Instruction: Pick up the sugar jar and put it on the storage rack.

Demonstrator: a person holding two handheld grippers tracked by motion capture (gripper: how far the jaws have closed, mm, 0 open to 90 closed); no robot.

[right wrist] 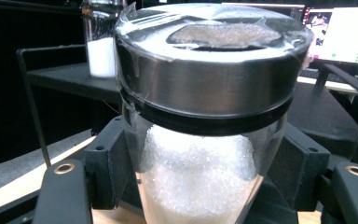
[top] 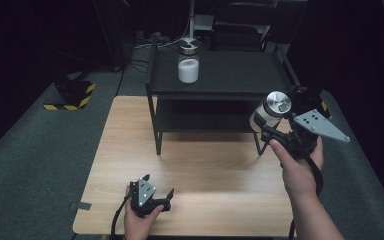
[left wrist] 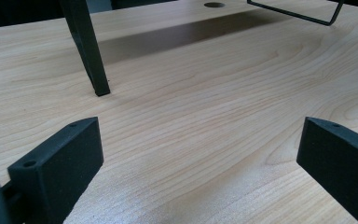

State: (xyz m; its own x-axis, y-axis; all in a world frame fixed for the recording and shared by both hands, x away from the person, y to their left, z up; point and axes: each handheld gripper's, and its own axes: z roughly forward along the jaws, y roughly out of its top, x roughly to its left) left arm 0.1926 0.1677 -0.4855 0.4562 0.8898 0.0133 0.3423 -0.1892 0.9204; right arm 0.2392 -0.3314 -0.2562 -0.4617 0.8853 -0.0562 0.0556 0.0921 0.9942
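Shelf (top: pixel 220 75) beside gripped jar (top: pixel 269 111), bearing second jar (top: pixel 188 63).

Looks like a dark lab for tests. Black curtains all around, grey carpet (top: pixel 40 135), yellow-black warning tape (top: pixel 72 102), cables (top: pixel 145 42) on the floor, bright computer screens (right wrist: pixel 340 32) behind a wooden table (top: pixel 130 150).

A clear glass jar (right wrist: pixel 200 177) (glossy brushed-metal lid (right wrist: pixel 209 79)), matt black shelf (top: pixel 230 75), smooth pale wood table (left wrist: pixel 205 107).
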